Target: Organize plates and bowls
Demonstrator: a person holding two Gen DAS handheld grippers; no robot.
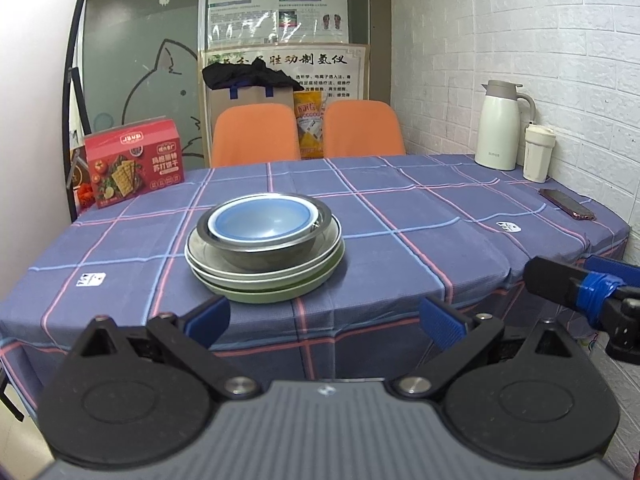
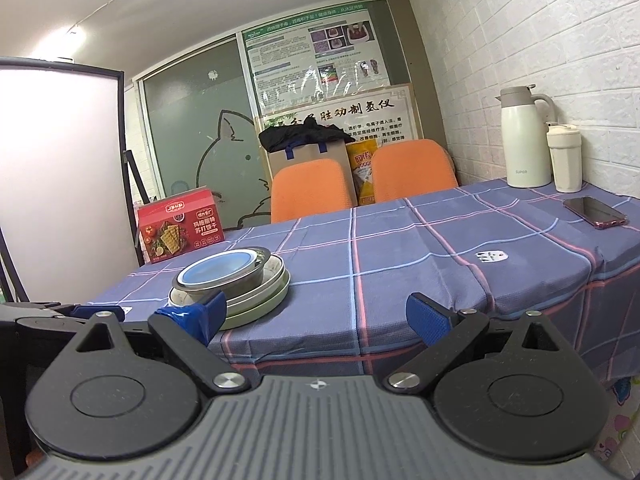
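Both grippers — left gripper (image 1: pixel 324 322), right gripper (image 2: pixel 316 318) — jaws spread wide, empty, off the table's (image 1: pixel 400 216) near edge. Blue bowl (image 1: pixel 260 222) nested in steel bowl (image 1: pixel 256 258), on stacked plates (image 1: pixel 276 286) mid-table.

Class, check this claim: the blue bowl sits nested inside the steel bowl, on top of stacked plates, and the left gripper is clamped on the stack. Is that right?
Not quite. The blue bowl does sit in the steel bowl atop the plates, but the left gripper is open, short of the stack, as the left wrist view shows.
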